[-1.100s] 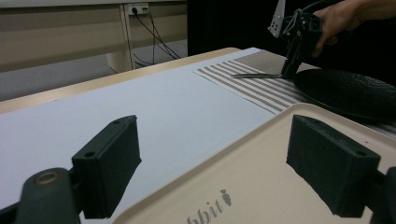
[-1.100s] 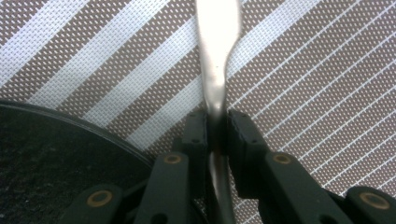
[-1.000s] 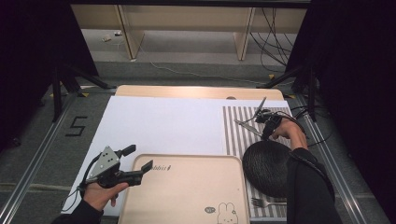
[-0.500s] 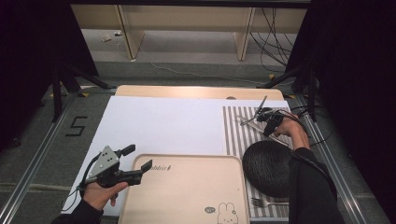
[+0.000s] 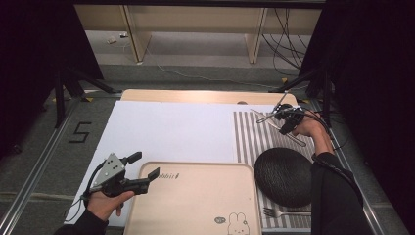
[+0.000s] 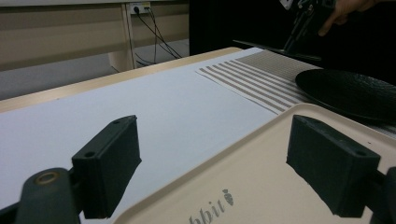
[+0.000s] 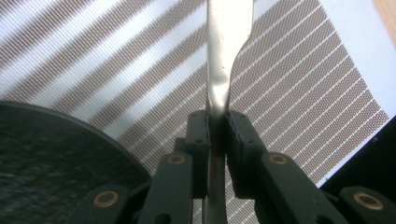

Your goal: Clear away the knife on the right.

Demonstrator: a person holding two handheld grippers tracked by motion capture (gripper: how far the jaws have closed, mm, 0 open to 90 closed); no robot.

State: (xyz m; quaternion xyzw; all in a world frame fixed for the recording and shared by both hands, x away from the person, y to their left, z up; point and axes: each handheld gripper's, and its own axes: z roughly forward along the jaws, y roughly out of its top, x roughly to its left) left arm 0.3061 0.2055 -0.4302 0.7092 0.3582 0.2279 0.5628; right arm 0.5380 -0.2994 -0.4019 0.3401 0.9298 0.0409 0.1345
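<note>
The knife (image 7: 223,70) sits clamped between the pads of the right tongs (image 7: 217,135), gripped on its handle with the blade running up and away over the striped placemat (image 7: 299,93). In the high view the knife (image 5: 268,115) hangs in the air above the far end of the placemat (image 5: 249,142), slanting toward the table's far edge, beyond the black plate (image 5: 284,176). The right hand (image 5: 308,128) holds the tongs low, forearm stretched forward past the plate. Since a second ago this hand and the knife have risen off the mat. The left tongs (image 5: 143,169) stand apart with nothing between them, resting level over the near left corner of the beige tray (image 5: 195,205); the left hand (image 5: 105,203) has not shifted. A fork (image 5: 286,212) lies on the placemat beside the tray.
</note>
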